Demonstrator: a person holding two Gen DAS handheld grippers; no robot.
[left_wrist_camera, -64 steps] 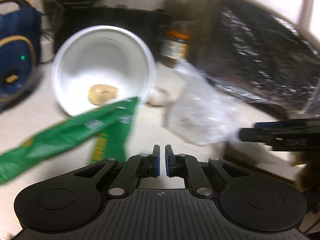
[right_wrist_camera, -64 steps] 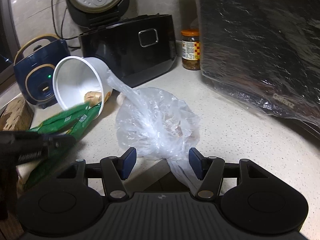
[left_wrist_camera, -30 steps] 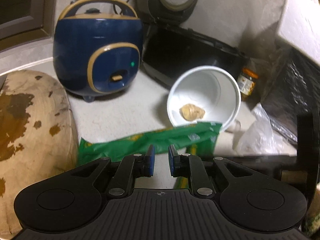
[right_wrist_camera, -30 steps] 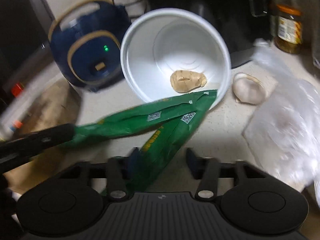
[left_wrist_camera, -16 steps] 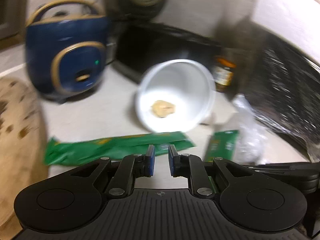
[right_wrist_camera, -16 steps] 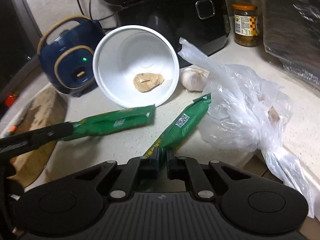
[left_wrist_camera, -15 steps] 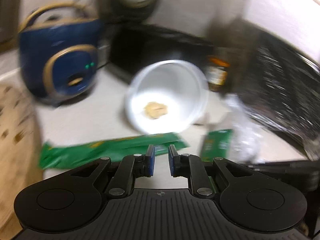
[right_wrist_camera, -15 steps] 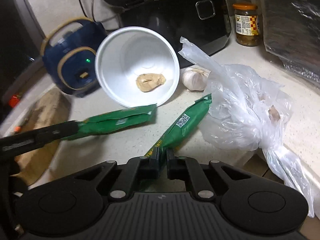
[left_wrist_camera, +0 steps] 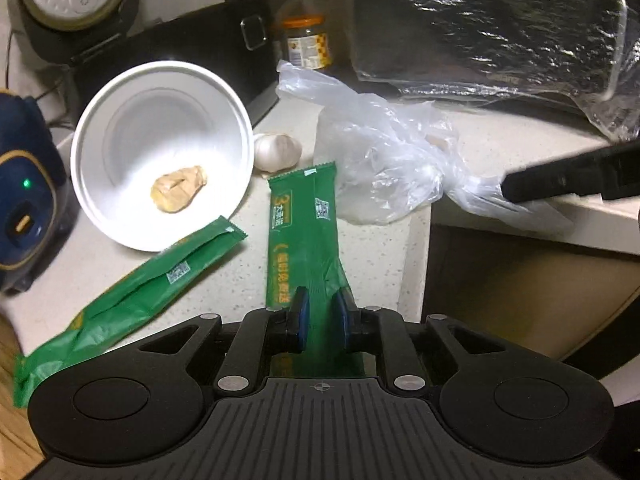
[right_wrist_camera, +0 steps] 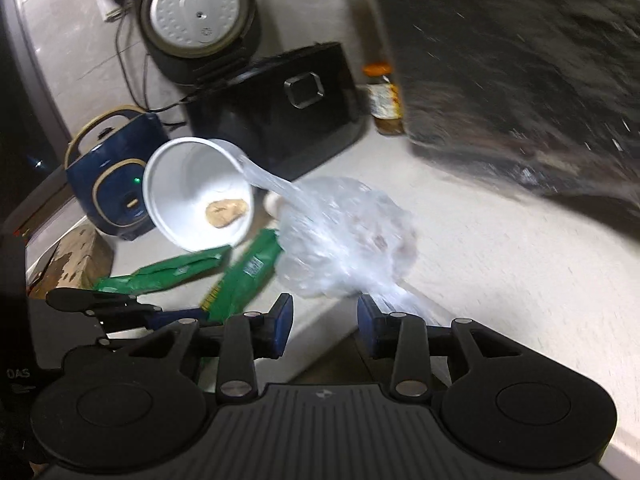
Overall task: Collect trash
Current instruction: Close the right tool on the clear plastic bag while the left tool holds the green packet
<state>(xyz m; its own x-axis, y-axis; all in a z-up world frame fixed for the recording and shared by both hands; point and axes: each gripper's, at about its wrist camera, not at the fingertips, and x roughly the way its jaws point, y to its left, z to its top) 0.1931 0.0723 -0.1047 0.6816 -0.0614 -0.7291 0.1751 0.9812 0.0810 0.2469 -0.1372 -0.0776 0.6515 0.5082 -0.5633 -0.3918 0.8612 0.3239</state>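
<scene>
Countertop (left_wrist_camera: 372, 252) with trash. The nearer green wrapper (left_wrist_camera: 302, 232) bears a large "3", yellow Chinese characters too small to read, and a QR code; the second green wrapper (left_wrist_camera: 132, 292), at 9 o'clock of it, carries another QR code. Left gripper (left_wrist_camera: 320, 316): narrow, pads closed on the nearer wrapper's end, which half a second ago lay in the right gripper's grasp. Right gripper (right_wrist_camera: 325, 322): jaws opening, nothing between them, the clear plastic bag (right_wrist_camera: 344, 240) at 12 o'clock. White bowl (left_wrist_camera: 160, 152) tipped on its side at 11 o'clock of the wrappers
</scene>
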